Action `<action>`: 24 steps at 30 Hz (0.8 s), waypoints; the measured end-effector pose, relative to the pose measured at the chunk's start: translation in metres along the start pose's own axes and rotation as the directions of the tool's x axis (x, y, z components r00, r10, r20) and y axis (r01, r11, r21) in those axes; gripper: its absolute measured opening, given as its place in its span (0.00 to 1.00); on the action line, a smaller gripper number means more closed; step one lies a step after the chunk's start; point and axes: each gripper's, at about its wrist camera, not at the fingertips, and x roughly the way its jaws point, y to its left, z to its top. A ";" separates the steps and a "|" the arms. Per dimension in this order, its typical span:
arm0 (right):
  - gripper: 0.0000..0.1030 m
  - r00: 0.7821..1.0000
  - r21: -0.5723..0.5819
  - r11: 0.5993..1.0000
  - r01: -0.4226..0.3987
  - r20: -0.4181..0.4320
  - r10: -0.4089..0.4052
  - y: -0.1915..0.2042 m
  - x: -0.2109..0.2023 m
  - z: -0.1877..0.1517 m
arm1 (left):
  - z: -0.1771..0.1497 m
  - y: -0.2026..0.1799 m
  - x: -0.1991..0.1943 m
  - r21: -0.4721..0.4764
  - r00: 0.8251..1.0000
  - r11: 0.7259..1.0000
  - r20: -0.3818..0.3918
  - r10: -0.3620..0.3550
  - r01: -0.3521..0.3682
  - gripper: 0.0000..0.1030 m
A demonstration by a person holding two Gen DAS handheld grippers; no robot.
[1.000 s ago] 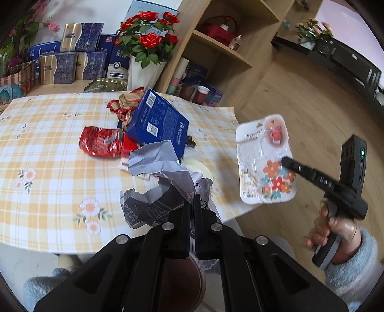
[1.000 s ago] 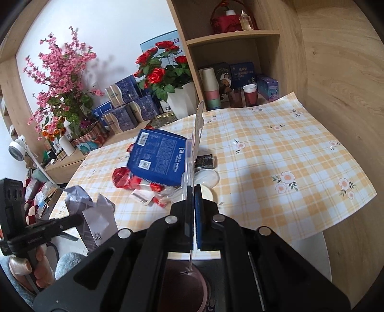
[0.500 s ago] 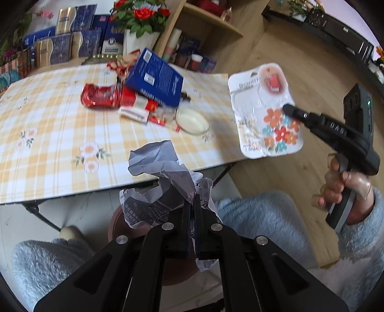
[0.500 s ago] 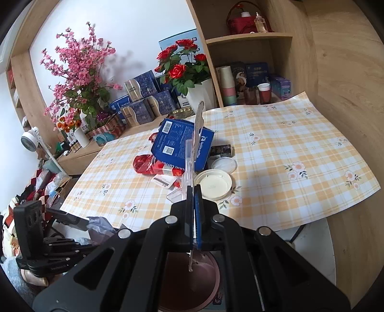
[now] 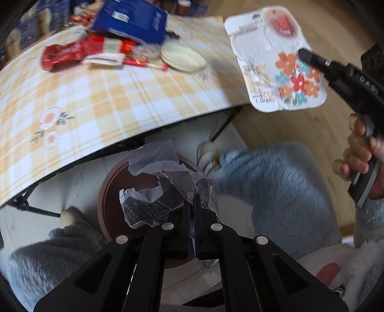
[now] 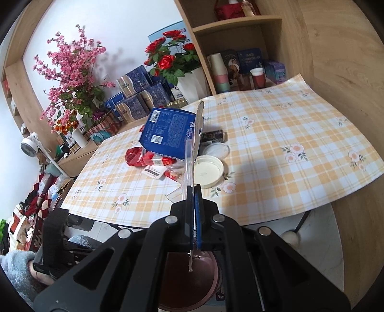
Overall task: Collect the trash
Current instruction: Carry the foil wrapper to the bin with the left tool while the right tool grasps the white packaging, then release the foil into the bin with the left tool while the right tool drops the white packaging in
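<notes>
Crumpled grey paper [image 5: 153, 189]: clenched in left gripper [image 5: 191, 211], directly over brown bin [image 5: 108, 192] at six o'clock. Blister card [image 5: 276, 60]: pinched edge-on by right gripper [image 6: 194, 192], two o'clock. Advice: lower inside rim, then release.

Left claw [image 5: 191, 206]: closed on a crumpled paper [image 5: 153, 189], which is held above a brown bin [image 5: 108, 192] on the floor.
Right claw [image 5: 303, 53]: seen at the right, closed on a flat white package [image 5: 266, 72] with printed flowers; it is carried by a hand [image 5: 360, 153].
Counter [image 5: 108, 100]: covered with a yellow checked cloth; a blue box [image 5: 134, 19], red wrappers [image 5: 72, 51] and a white lid [image 5: 183, 57] are lying on it.
Person: blue fluffy sleeves and legs are seen beside the bin.
</notes>
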 end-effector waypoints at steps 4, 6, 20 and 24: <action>0.05 1.000 0.021 1.000 0.011 -0.002 -0.011 -0.014 0.000 -0.002 | 0.008 0.002 0.032 -0.001 0.995 1.000 -0.093 -0.030 0.030 0.03; 0.05 1.000 0.028 1.000 0.014 0.002 -0.014 -0.019 -0.002 -0.002 | 0.012 0.005 0.046 -0.011 0.992 0.999 -0.117 -0.037 0.036 0.03; 0.05 0.999 0.018 0.999 0.047 0.006 -0.048 -0.026 -0.009 -0.006 | 0.029 0.028 0.018 -0.148 0.988 0.981 0.107 -0.111 0.126 0.77; 0.05 0.999 0.034 0.999 0.034 -0.013 -0.034 -0.024 -0.008 -0.012 | 0.021 0.036 -0.036 -0.162 0.971 0.986 0.240 0.012 0.027 0.89</action>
